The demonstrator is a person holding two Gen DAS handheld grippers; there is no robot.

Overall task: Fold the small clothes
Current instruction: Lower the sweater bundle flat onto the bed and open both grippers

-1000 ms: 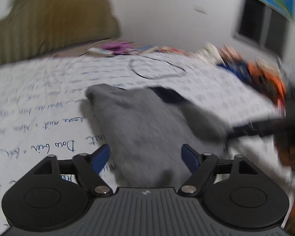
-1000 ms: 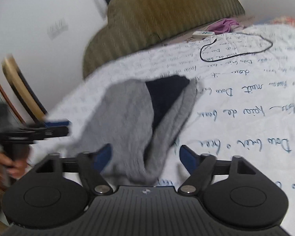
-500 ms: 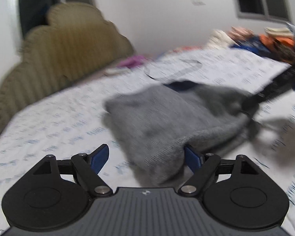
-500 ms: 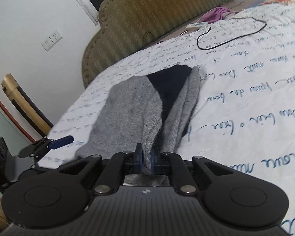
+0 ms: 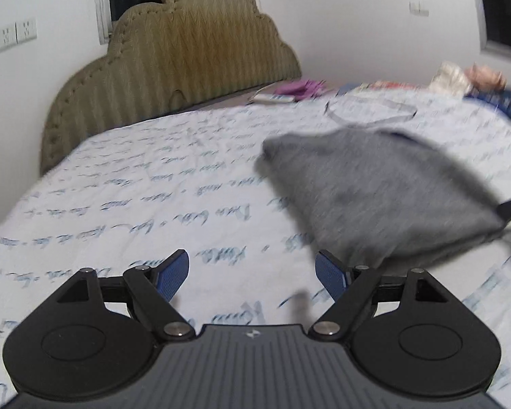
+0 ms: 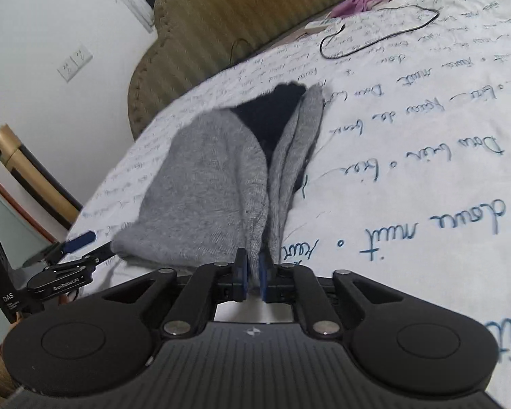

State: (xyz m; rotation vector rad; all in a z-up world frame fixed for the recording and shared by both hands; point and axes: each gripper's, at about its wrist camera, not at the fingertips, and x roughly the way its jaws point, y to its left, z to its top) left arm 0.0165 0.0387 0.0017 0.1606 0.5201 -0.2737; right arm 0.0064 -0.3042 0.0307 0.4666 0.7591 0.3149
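Regrip step: my right gripper point(image 6: 252, 272) pinches grey garment point(image 6: 218, 184) hem; left gripper point(image 5: 252, 274) wide, empty, garment to its right; next: grab that near corner.

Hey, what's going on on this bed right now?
A person with a gripper in each hand is folding a small grey garment on the bed. The right gripper pinches the garment's near edge; its jaws have just been closing and easing on the cloth. The left gripper is open, empty, beside the garment.
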